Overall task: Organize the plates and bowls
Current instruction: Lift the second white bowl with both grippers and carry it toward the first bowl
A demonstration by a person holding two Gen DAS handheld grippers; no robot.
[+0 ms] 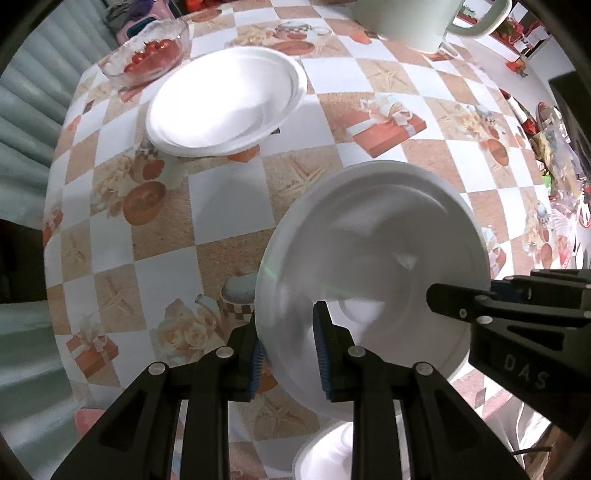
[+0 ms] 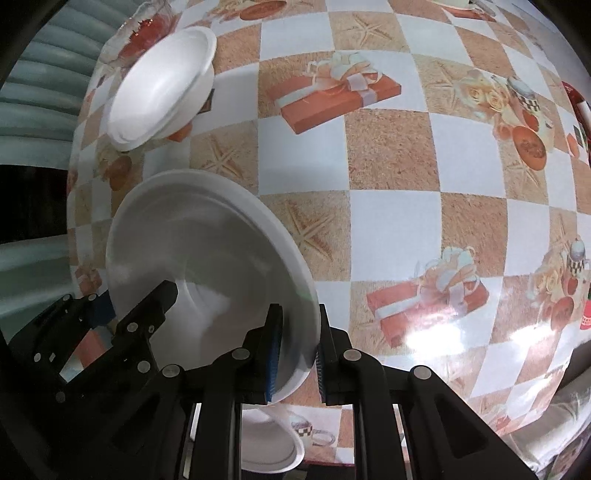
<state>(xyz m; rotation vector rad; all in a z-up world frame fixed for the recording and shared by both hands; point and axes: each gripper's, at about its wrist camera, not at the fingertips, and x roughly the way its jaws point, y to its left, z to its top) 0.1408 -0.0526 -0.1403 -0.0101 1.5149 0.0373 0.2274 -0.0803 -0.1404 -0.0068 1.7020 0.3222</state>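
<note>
Checkered tablecloth [image 1: 229, 206]; "DAS" on right gripper [image 1: 458, 295].

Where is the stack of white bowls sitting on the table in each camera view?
Left wrist view: the stack of white bowls sits upper left, beside the glass bowl of tomatoes.
Right wrist view: the stack sits at the upper left edge.
Shared landmark: the orange gift box print on the tablecloth, right of the stack in both.

We count three white bowls: one lifted [image 1: 373, 258], one on the table [image 1: 225, 103], one low at the edge [image 1: 325, 454]. We also see one glass dish [image 1: 147, 55], one mug [image 1: 413, 22], and two grippers [image 1: 288, 354] [image 2: 295, 354].
</note>
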